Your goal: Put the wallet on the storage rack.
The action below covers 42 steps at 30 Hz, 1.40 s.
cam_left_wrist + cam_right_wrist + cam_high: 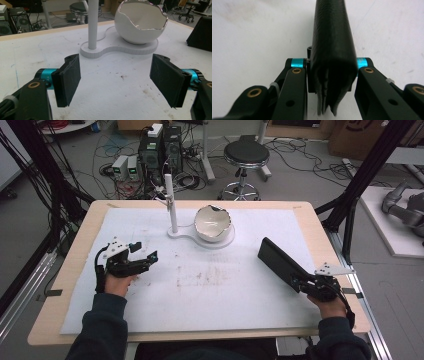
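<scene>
The right gripper [300, 282] is grasping a flat black case [278, 261] — a slim, textured thing like a folded wallet or pouch — at its near end, with the rest of the case slanting away to the far left over the right side of the white mat [210, 305]. In the right gripper view the case [333, 50] is standing on edge between the two jaws, both pads pressing against its sides; its layered end is showing nearest the camera. Whether its far end is touching the mat cannot be told.

The left gripper [145, 255] is lying at the left of the mat, released, its jaws spread wide with only bare mat between them, and pointing toward the centre. In the left gripper view its pads [70, 77] are facing a white stand [117, 48] at the far middle of the mat — an upright white post [92, 22] rising from one end and a white eggshell-shaped bowl [140, 25] sitting on the other. The black case is well apart from that stand, to its right and nearer.
</scene>
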Each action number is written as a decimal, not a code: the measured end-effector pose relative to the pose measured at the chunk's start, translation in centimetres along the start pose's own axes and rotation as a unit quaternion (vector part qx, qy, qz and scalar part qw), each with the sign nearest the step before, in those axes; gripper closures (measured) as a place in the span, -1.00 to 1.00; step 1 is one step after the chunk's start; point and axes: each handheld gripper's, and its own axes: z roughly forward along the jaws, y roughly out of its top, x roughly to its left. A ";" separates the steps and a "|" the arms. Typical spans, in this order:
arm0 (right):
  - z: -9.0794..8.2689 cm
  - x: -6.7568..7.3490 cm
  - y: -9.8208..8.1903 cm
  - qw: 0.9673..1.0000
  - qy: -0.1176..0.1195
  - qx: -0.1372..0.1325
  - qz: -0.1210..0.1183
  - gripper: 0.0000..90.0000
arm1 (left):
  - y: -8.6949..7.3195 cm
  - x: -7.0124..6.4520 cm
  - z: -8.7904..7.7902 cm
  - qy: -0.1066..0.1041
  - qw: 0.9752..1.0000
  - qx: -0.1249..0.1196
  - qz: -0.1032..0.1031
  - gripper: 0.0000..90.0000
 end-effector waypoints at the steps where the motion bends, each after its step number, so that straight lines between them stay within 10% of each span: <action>1: -0.2 0.0 0.1 1.000 -0.003 -0.011 -0.002 0.63 | 0.0 0.0 0.0 0.000 1.000 0.000 0.000 -0.45; 13: -1.5 0.6 2.3 0.996 -0.003 -0.092 0.003 0.66 | 0.0 -0.1 0.0 0.002 1.000 0.003 0.002 -0.45; 35: -0.4 1.8 7.4 0.989 0.000 -0.150 -0.013 0.66 | -0.1 0.0 0.0 0.000 1.000 0.003 0.001 -0.44; 42: 0.3 1.8 8.9 0.991 -0.003 -0.129 -0.030 0.67 | -0.1 0.1 -0.1 0.001 1.000 0.000 -0.002 -0.44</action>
